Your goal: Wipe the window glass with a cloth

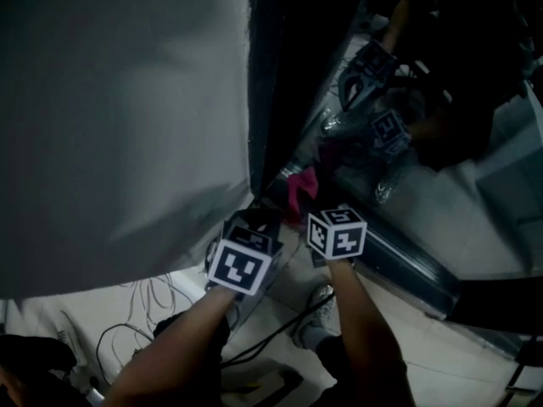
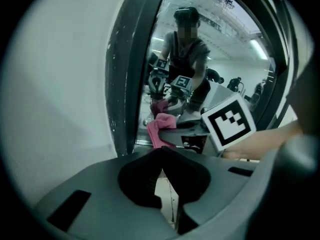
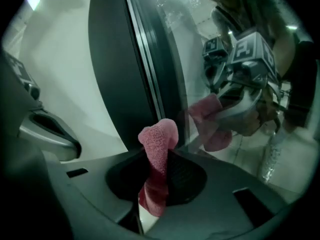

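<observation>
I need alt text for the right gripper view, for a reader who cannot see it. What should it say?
The right tool is shut on a pink cloth, whose folded end sticks up near the window glass. A dark window frame stands on the left, and the glass mirrors the cloth and tools.

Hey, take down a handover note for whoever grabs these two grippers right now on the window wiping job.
The left claw is shut and empty, held beside the other one.
The right claw is shut on the pink cloth, which sticks up past its jaws.
The cloth is low down by the dark frame, near the bottom of the window glass. Whether it touches the glass cannot be told.
Done: cloth gripped and at the window.
Left: wipe across the pane. How much is already wiped does not show.
</observation>
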Available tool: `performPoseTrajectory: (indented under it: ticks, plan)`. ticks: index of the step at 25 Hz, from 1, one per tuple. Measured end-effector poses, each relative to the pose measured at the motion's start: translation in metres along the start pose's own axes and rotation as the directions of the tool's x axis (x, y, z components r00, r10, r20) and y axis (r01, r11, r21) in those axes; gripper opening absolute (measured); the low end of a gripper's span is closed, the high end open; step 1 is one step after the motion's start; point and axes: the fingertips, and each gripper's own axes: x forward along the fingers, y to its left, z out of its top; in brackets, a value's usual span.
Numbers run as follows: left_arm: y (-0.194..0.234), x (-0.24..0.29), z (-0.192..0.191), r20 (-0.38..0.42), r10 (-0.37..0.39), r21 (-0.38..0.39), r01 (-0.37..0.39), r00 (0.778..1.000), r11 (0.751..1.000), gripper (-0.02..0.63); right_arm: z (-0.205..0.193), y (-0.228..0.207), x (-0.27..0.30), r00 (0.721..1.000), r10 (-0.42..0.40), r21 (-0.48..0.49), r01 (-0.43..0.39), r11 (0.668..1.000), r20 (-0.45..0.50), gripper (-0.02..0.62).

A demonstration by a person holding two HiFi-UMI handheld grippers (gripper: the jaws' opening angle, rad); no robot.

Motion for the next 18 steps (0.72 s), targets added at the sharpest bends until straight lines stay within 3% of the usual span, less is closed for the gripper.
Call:
performPoseTrajectory:
  ticks: [4,8,18]
  plan:
    - [-0.014,-0.018,0.026,0.098,0.000,0.046,-0.004,0.995,0.999,0.000,0.038,0.013,-0.061,0.995,0.017,0.010,-0.018,1.000,0.100,0.061]
    - [-0.033,-0.046,0.074,0.232,-0.012,0.125,-0.018,0.973,0.992,0.000,0.087,0.024,-0.132,0.974,-0.005,-0.027,0.012,1.000,0.227,0.061]
    - [-0.125,-0.148,0.198,0.451,-0.143,0.244,0.033,0.881,0.969,0.000,0.197,0.050,-0.300,0.864,-0.099,-0.087,0.162,0.983,0.494,0.061]
